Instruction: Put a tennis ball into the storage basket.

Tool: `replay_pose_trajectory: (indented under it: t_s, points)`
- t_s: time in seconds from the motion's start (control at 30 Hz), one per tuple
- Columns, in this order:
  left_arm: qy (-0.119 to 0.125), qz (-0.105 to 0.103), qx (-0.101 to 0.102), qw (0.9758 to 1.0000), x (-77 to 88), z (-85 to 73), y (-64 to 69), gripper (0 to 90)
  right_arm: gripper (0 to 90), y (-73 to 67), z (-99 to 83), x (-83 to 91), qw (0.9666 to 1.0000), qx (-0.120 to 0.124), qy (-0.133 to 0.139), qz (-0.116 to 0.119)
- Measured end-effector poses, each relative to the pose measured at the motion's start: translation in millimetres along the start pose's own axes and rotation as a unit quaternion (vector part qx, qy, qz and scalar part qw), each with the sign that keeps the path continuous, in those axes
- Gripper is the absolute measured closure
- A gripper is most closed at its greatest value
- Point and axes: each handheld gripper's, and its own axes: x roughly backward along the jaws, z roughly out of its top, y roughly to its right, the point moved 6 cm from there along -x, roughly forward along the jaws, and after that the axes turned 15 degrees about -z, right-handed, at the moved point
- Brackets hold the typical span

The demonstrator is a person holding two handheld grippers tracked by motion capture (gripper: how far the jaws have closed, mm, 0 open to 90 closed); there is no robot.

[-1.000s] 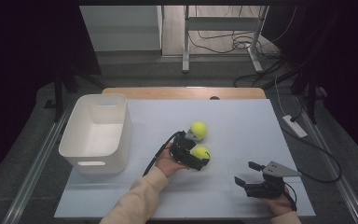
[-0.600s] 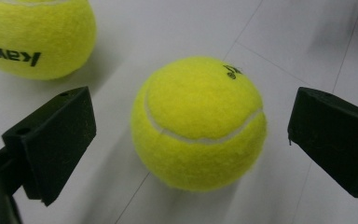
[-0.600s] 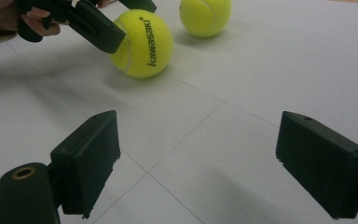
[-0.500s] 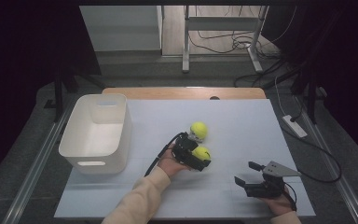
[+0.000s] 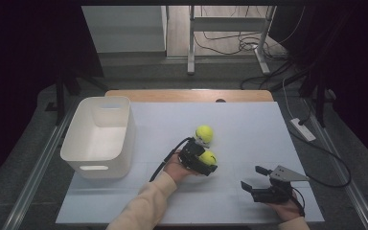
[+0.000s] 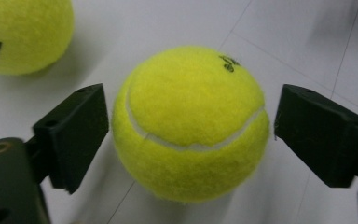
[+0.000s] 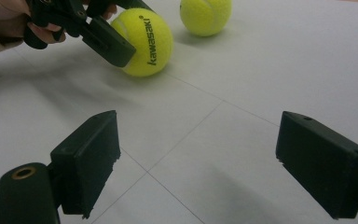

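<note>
Tennis ball (image 5: 208,157) near table (image 5: 249,124) centre in high view, between jaws of left gripper (image 5: 206,163); second ball (image 5: 204,133) just beyond it; white bin (image 5: 100,136) at left; right gripper (image 5: 258,183) at lower right, well apart. Left gripper view: tennis ball (image 6: 191,123) between jaws, which have just been closing; narrow gaps both sides, pads not pressing. Right gripper view: jaws spread wide over bare table; both balls ahead.
</note>
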Motion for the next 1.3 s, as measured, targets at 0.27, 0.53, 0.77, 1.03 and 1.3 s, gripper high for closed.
replay_pose_trajectory:
  t_s: [0.27, 0.53, 0.77, 1.03, 1.3]
  points:
    - [-0.009, 0.006, -0.007, 0.9999, 0.6, -2.0, -1.4, 26.2, 13.5, 0.7, -0.2, 0.2, 1.0, 0.001, -0.001, -0.001]
    - [0.002, 0.012, -0.014, 0.9998, 6.6, 0.2, 1.3, 26.6, 13.6, 0.8, -0.1, 0.4, 1.0, 0.001, -0.001, -0.002]
    - [0.016, 0.016, -0.02, 0.9996, 16.4, 1.9, 4.4, 26.7, 13.6, 1.1, 0.1, 0.8, 1.0, 0.001, 0.0, -0.003]
    - [0.033, 0.02, -0.023, 0.999, 27.9, 3.0, 7.2, 26.7, 13.6, 1.0, 0.2, 0.5, 1.0, 0.001, 0.001, -0.003]
    - [0.048, 0.023, -0.029, 0.9982, 36.9, 4.6, 10.6, 26.7, 13.5, 0.6, 0.6, 0.6, 1.0, 0.0, 0.003, -0.003]
